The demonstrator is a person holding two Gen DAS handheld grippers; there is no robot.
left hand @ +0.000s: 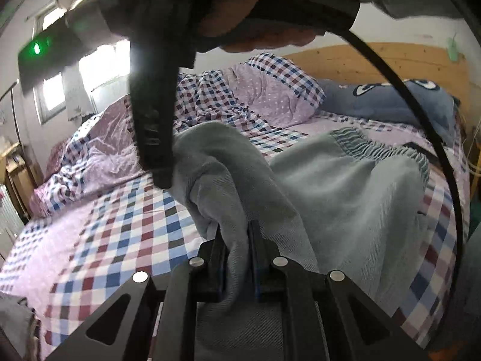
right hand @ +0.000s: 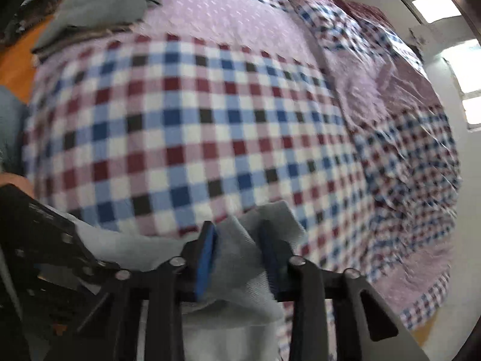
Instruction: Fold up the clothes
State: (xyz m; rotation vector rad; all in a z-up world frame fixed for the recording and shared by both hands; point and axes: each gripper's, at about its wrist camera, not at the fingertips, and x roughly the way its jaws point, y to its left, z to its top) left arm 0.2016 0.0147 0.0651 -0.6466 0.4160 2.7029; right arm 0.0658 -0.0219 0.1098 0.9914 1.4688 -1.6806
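A pale grey-blue garment [left hand: 330, 186] with a gathered elastic waistband [left hand: 375, 147] lies across the checked bed sheet [left hand: 120, 225]. My left gripper [left hand: 237, 240] is shut on a raised fold of it at the near edge. In the left wrist view my right gripper [left hand: 160, 177] comes down from above, held by a person's hand [left hand: 255, 30], with its tip at the garment's left corner. In the right wrist view a bunched corner of the garment [right hand: 240, 258] fills the gap between the blue pads [right hand: 206, 255] of my right gripper [right hand: 239, 240], lifted off the sheet [right hand: 195, 120].
A crumpled checked quilt [left hand: 225, 96] and a blue pillow [left hand: 390, 99] lie by the wooden headboard [left hand: 375, 60]. A black cable [left hand: 421, 120] arcs over the garment. Folded dark grey clothes [right hand: 105, 0] sit at the bed's far corner. Windows [left hand: 99, 66] are at left.
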